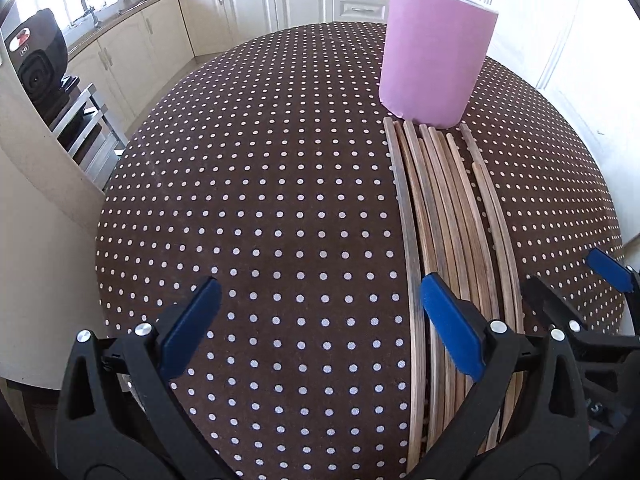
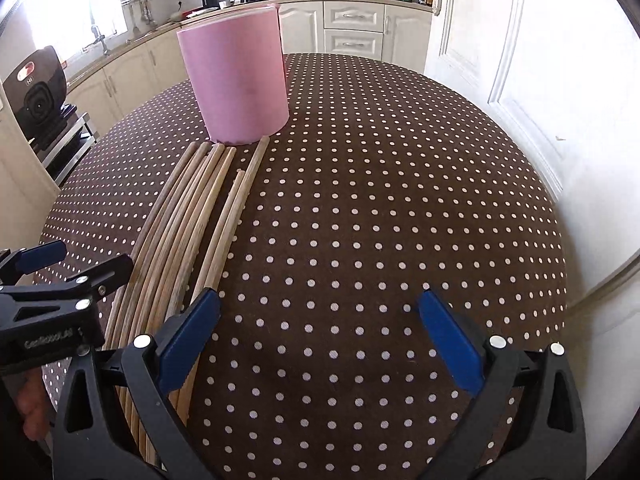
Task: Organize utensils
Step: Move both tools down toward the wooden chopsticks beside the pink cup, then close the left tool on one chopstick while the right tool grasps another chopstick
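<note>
Several wooden chopsticks [image 1: 444, 216] lie side by side on the brown polka-dot tablecloth [image 1: 260, 200], their far tips touching or nearly touching a tall pink cylindrical holder [image 1: 434, 52]. My left gripper [image 1: 320, 312] is open and empty, hovering just left of the chopsticks, its right finger [image 1: 452, 328] above them. In the right wrist view the chopsticks [image 2: 200, 224] lie at the left below the pink holder [image 2: 236, 72]. My right gripper [image 2: 320, 332] is open and empty, to the right of the chopsticks. The left gripper's fingers [image 2: 44, 258] show at that view's left edge.
White kitchen cabinets [image 1: 248, 4] and a countertop run behind the table. A black appliance [image 1: 38, 56] on a metal rack stands to the left. A white door [image 2: 500, 48] is at the right. The tablecloth [image 2: 400, 200] stretches right of the chopsticks.
</note>
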